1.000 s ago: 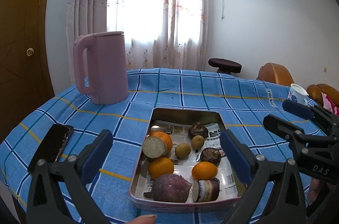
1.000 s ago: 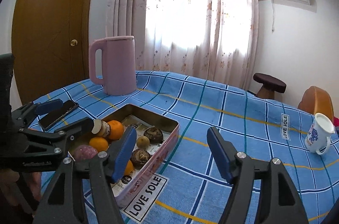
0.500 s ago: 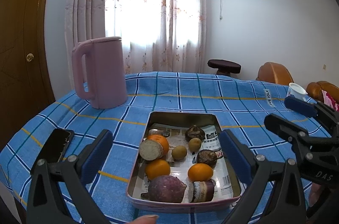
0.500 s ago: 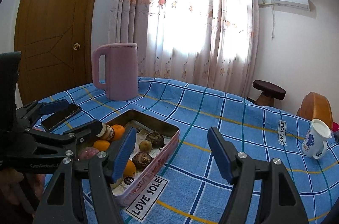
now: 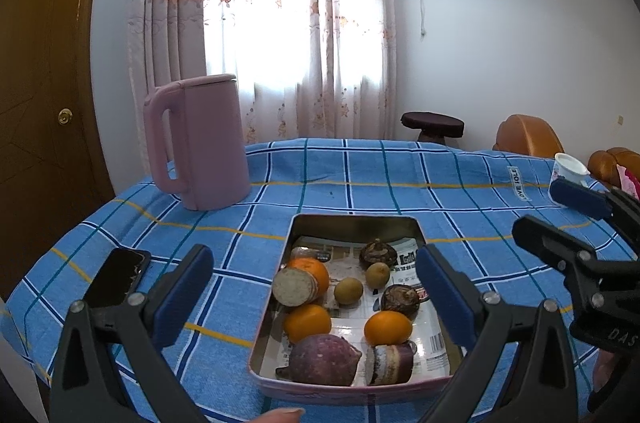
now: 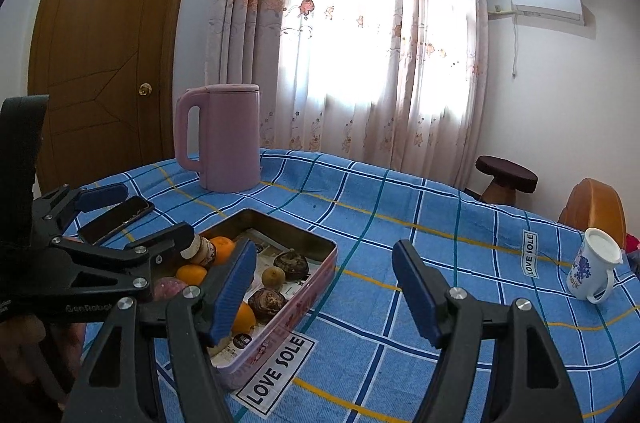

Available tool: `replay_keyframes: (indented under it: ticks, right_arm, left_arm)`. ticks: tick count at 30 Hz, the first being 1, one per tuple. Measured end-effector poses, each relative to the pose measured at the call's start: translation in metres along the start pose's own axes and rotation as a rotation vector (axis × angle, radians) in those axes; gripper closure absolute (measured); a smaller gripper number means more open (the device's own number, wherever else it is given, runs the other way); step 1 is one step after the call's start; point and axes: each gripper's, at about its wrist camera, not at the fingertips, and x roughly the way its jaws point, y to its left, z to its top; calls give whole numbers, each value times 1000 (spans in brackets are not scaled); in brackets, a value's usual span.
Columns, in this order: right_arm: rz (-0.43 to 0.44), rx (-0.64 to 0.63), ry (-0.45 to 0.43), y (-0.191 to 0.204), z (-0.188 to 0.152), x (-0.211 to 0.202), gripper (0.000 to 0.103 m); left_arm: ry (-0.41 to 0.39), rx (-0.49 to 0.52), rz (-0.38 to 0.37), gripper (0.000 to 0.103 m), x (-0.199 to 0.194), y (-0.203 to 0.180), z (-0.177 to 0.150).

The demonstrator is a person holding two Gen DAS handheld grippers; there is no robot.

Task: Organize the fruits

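Note:
A metal tin tray [image 5: 352,221] lined with printed paper sits on the blue checked tablecloth; it also shows in the right wrist view [image 6: 320,263]. In it lie three oranges [image 5: 387,327], two small brown fruits [image 5: 348,290], dark round fruits [image 5: 400,297], a purple sweet potato [image 5: 324,359] and a cut tuber [image 5: 291,286]. My left gripper [image 5: 314,297] is open and empty, held above the tray's near end. My right gripper [image 6: 324,289] is open and empty, to the right of the tray; it shows at the right of the left wrist view [image 5: 560,215].
A pink kettle [image 5: 200,143] stands at the back left. A black phone [image 5: 118,277] lies left of the tray. A white and blue mug [image 6: 592,271] stands at the right edge. A stool [image 6: 506,179] and orange chairs [image 5: 528,135] are behind the table.
Both views have tilted upward and risen slightly; the tray and fruits sit lower in frame. Both grippers stayed open. Nothing on the table moved.

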Motion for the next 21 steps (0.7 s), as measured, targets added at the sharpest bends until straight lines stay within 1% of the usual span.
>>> replay_keyframes:
  ticks: [7, 11, 21]
  right_arm:
    - [-2, -6, 8, 2, -2, 1, 31]
    - [0, -11, 14, 4, -6, 2, 31]
    - [-9, -8, 27, 2, -14, 4, 31]
  left_arm:
    - [-12, 13, 38, 0, -1, -3, 1]
    - [-13, 13, 46, 0, -1, -3, 1]
    - [-16, 9, 37, 0, 0, -5, 0]
